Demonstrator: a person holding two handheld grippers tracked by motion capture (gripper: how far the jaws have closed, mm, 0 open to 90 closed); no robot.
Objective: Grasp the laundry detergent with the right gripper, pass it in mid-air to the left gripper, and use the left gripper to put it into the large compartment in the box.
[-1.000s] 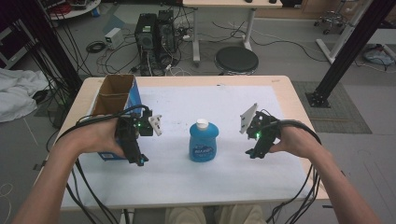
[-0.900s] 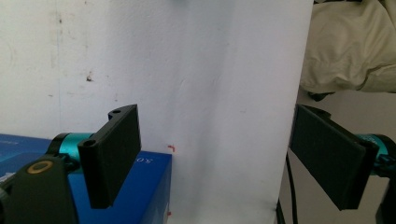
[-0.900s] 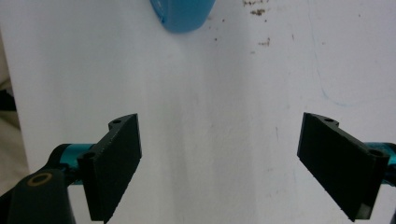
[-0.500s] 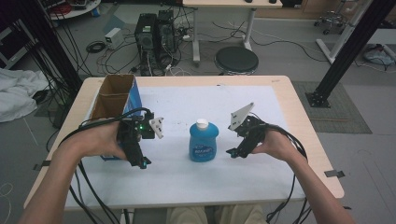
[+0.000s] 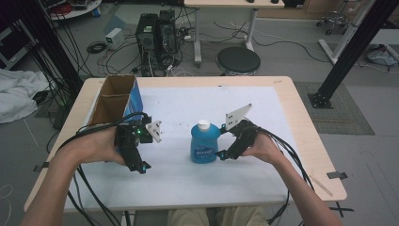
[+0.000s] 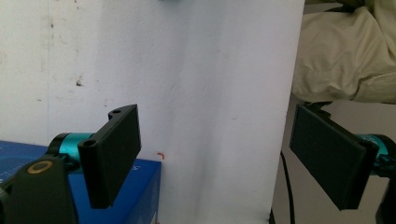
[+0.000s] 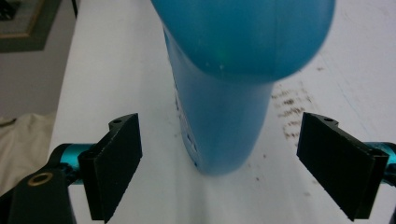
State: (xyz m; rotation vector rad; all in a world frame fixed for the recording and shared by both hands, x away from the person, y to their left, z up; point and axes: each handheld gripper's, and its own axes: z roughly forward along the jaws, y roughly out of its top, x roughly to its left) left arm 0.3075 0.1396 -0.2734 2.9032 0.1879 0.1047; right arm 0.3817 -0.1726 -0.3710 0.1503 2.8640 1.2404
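The blue bottle [image 5: 204, 142] stands upright near the middle of the desk [image 5: 282, 117], its long axis vertical and its white cap [image 5: 203, 125] on top. The right hand-held gripper [image 5: 221, 154] is much the nearer one: it sits just beside the bottle's right flank, low down, and in the right gripper view the bottle [image 7: 224, 116] rises between its spread jaws, neither pad touching it, so it is released and lined up to close on the lower body. The left hand-held gripper [image 5: 140, 165] is well apart on the other side, also released, over bare white surface beside the open cardboard box [image 5: 115, 99]. There is free room all round the bottle; the near desk edge is not close.
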